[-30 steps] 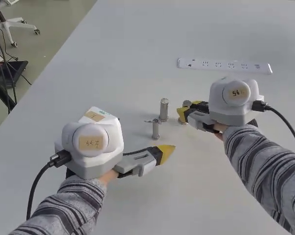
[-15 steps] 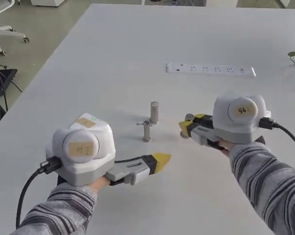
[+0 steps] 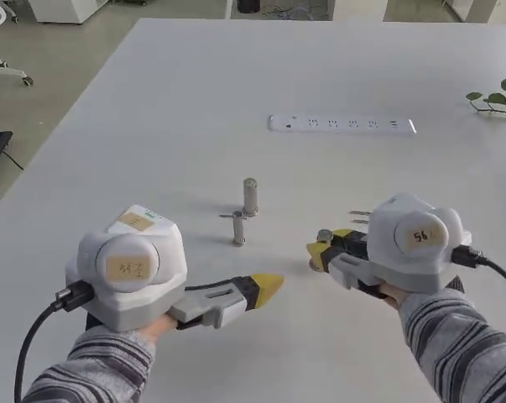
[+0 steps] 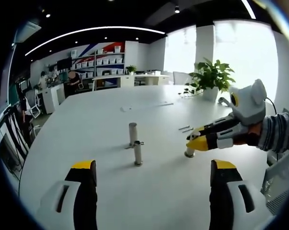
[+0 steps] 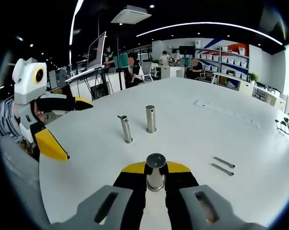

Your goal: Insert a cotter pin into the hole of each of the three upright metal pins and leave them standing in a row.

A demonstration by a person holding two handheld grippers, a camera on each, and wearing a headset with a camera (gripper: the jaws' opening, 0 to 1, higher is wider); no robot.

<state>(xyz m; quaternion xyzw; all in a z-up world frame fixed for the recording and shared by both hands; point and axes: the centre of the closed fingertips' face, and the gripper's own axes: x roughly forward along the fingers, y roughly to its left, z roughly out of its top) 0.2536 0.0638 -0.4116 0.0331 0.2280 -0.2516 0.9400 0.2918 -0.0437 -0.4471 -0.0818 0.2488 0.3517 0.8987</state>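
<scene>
Three upright metal pins are seen on the desk point(image 3: 152, 126): a bare far pin point(image 3: 250, 196), a near pin point(image 3: 238, 228) just in front of it w/ a cotter pin point(image 3: 228, 216) already through its hole, & a third pin point(image 5: 156, 165) off to the right, apart from the other two. The third pin is clamped by the right tongs point(image 3: 318, 252), jaws closed round its shank w/ the head left proud. The left tongs point(image 4: 152, 167) are held empty, jaws wide apart, aimed toward the pair. Two spare cotter pins point(image 5: 223, 166) are left lying on the desk near the right tongs. The metal pins are judged solid, stiff & smooth, prob. easily tipped on a small base; a mid-shank grip, clear of the cross-hole, is advised. The spare cotter pins are judged v. light, thin & bendable, awkward to lift off the flat desk; they are prob. best pinched at the head end, legs left free for the hole.
</scene>
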